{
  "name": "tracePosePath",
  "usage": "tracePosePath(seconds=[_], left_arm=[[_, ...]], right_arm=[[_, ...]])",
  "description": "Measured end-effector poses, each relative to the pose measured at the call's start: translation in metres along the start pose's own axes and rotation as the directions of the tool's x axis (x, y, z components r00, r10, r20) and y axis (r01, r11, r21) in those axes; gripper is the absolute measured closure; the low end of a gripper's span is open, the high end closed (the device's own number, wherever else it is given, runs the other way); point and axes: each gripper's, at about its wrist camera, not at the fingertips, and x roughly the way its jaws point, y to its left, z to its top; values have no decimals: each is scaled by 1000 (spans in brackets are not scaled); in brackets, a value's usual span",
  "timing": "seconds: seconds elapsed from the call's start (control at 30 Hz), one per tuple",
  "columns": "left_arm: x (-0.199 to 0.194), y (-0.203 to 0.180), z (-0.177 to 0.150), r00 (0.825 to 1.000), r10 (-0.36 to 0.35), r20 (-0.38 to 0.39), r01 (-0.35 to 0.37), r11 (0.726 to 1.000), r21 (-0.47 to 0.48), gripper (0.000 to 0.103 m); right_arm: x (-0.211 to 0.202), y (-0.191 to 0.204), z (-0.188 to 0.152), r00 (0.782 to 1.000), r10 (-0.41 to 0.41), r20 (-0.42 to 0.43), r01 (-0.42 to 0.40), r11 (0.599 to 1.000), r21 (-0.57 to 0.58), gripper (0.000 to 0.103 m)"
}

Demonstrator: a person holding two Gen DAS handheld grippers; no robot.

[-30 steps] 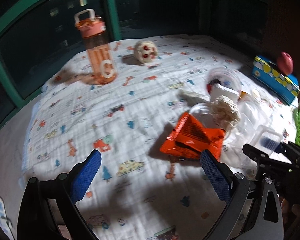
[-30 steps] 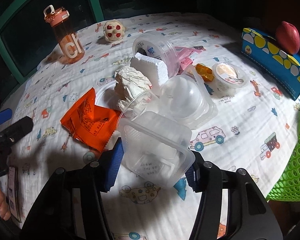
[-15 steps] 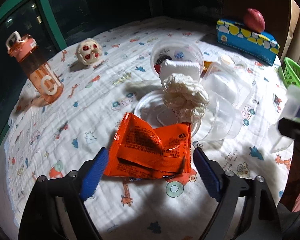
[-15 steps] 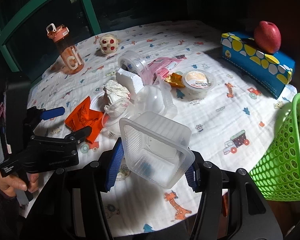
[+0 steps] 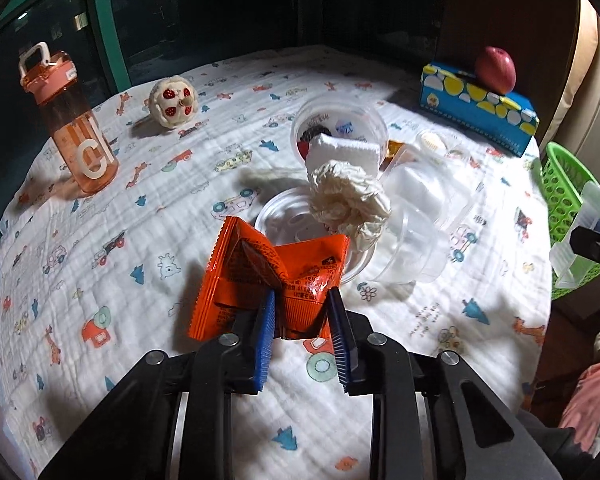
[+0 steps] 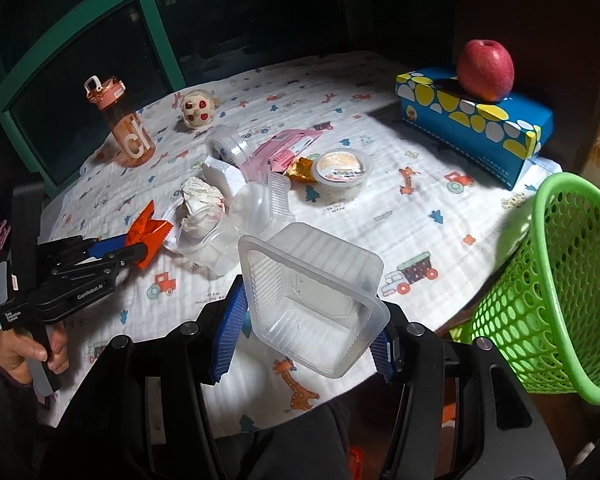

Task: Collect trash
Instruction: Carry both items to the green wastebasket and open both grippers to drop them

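Foil of the orange snack wrapper point(image 5: 272, 276), near-left of the trash pile, looks light, slick and crushable, so the closing left gripper point(image 5: 302, 330) pinches its near folded edge, while the right gripper point(image 6: 306, 334) clamps a stiff, thin clear plastic tray point(image 6: 316, 296) beside the green basket point(image 6: 548, 280).

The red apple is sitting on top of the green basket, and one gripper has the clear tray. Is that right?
Not quite. The apple sits on top of the blue box, not the green basket, which stands apart at the table's edge. The right wrist view shows it. The rest is right: the right gripper does hold the clear tray.
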Motion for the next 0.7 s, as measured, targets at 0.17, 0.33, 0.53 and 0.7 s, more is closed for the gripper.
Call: tracePosePath(seconds=[0.17, 0.33, 0.53, 0.7], left_arm=[[-35, -8, 4, 999, -31, 44, 31, 1000, 0, 78], [-66, -32, 24, 992, -85, 93, 82, 996, 35, 78], [-83, -82, 59, 970, -204, 130, 194, 977, 86, 78], [-79, -139, 86, 948, -290, 130, 269, 950, 160, 78]], right_arm=[[-21, -22, -1, 999, -18, 31, 17, 1000, 26, 48], [-41, -60, 0, 995, -85, 62, 79, 994, 81, 48], [-59, -112, -3, 980, -184, 75, 171, 974, 149, 48], [-67, -152, -11, 967, -247, 64, 230, 952, 201, 48]])
